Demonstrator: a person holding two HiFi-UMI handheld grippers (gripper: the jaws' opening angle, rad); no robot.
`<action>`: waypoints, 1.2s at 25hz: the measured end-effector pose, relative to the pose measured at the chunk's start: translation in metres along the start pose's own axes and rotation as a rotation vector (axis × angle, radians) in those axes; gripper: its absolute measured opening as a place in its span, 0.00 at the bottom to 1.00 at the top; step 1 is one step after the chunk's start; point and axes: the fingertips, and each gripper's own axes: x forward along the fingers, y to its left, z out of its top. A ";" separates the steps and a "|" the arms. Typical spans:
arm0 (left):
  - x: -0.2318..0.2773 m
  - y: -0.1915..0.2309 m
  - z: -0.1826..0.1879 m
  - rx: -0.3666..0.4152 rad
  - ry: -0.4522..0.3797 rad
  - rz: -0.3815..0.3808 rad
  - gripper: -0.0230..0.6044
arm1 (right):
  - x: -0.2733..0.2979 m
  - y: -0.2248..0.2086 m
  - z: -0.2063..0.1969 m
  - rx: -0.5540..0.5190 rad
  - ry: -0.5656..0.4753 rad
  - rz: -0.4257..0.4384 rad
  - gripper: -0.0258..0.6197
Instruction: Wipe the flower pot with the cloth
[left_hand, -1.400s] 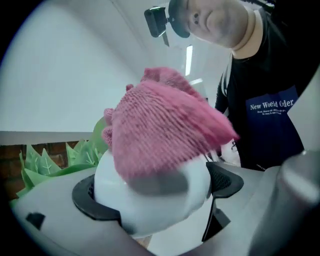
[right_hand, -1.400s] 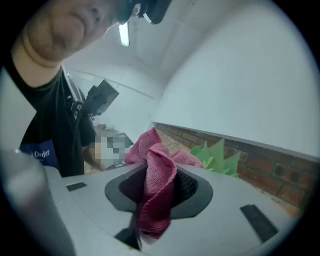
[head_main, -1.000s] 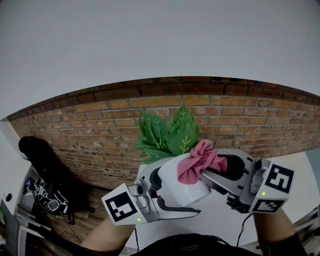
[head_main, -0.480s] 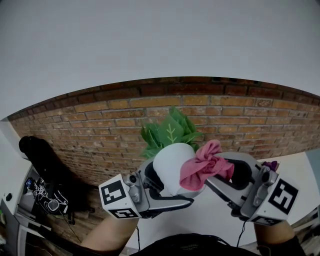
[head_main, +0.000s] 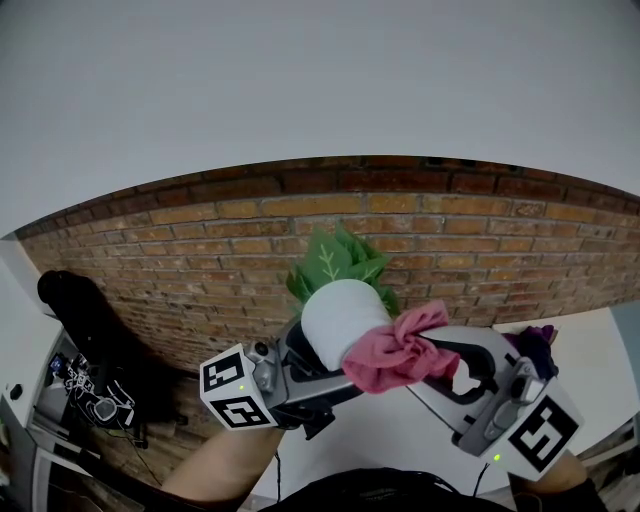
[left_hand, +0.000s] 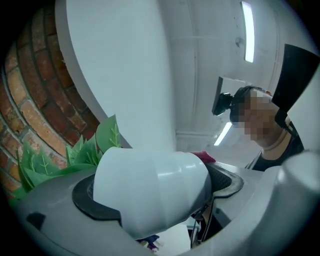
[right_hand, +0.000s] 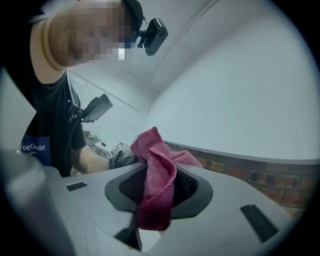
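Left gripper (head_main: 318, 372): fingers closed on the pot, one on each side of its white wall; its marker cube (head_main: 238, 398) sits at the lower left of the head view.
Pot (head_main: 343, 318): white, held up off the bench (head_main: 430, 440) and tipped on its side, with its green leaves (head_main: 335, 262) pointing toward the brick wall (head_main: 200, 260).
Pot in the left gripper view: its body (left_hand: 150, 190) fills the gap between the black pads, with the leaves (left_hand: 95, 150) at the left.
Right gripper (head_main: 440, 365): fingers clamped on the cloth, reaching in from the lower right.
Cloth (head_main: 395, 352): pink and bunched, pressed against the pot's lower right side.
Cloth in the right gripper view: a twisted fold (right_hand: 157, 185) is pinched between the pads, with its ends sticking out above and below.
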 end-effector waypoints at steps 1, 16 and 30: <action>-0.001 0.001 0.002 -0.008 -0.006 0.003 0.91 | 0.001 0.001 -0.002 0.007 0.015 0.005 0.20; 0.008 -0.024 -0.048 0.448 0.400 -0.043 0.91 | 0.026 -0.020 0.002 0.261 0.010 0.122 0.20; 0.004 -0.019 -0.100 0.752 0.691 -0.031 0.91 | 0.058 0.045 -0.013 -0.302 0.267 0.199 0.20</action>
